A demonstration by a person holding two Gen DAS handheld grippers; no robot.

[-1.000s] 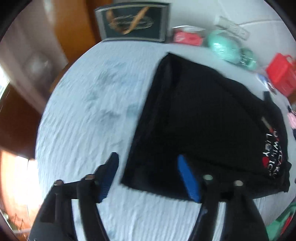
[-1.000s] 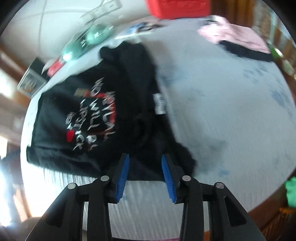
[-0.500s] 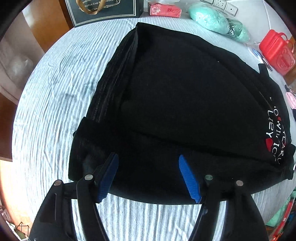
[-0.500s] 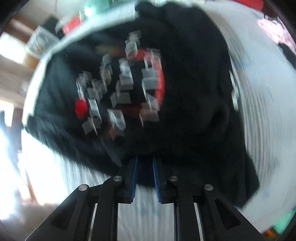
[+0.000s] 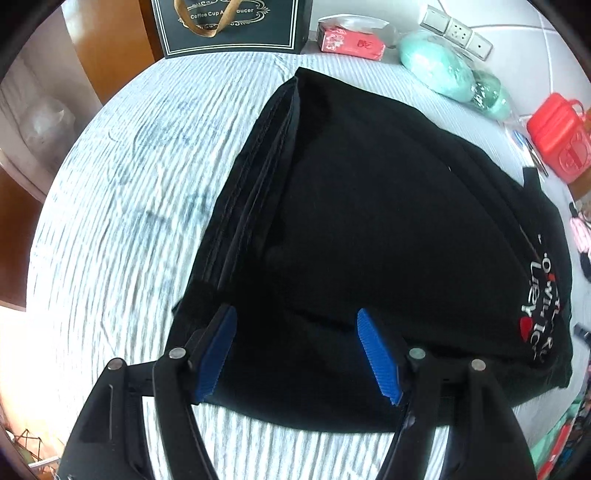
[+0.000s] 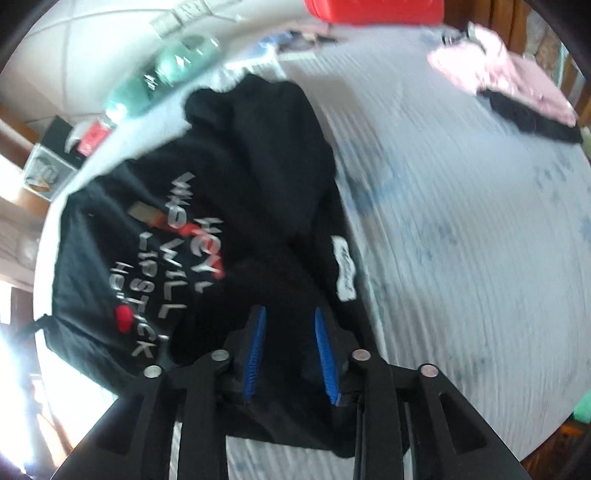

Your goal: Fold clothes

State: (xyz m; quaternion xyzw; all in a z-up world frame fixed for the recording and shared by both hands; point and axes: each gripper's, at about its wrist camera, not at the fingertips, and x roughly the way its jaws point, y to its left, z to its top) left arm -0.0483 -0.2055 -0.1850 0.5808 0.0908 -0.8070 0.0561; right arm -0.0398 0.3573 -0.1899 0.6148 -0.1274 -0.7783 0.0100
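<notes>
Left wrist view: the left gripper (image 5: 295, 325) points steeply down over the near edge of a black T-shirt (image 5: 369, 221), its blue pads spread wide with nothing pinched between them; the cloth lies below the gap. The shirt lies partly folded on a pale ribbed bedspread (image 5: 129, 221), a stacked fold edge running up its left side and white and red lettering (image 5: 535, 306) showing at its right end. Beyond it, along the far edge, stand a dark gift bag (image 5: 229, 26), a red packet (image 5: 351, 40), a mint green bundle (image 5: 436, 70) and a red container (image 5: 557, 136). In the blurred right wrist view, the right gripper (image 6: 290, 328) sits low over the shirt's rumpled near corner beside a white label (image 6: 345, 269); its jaws are opening, black cloth appears to lie between the pads, though whether they press on it is hard to tell. A pink garment (image 6: 498, 70) lies well apart on the far right.
</notes>
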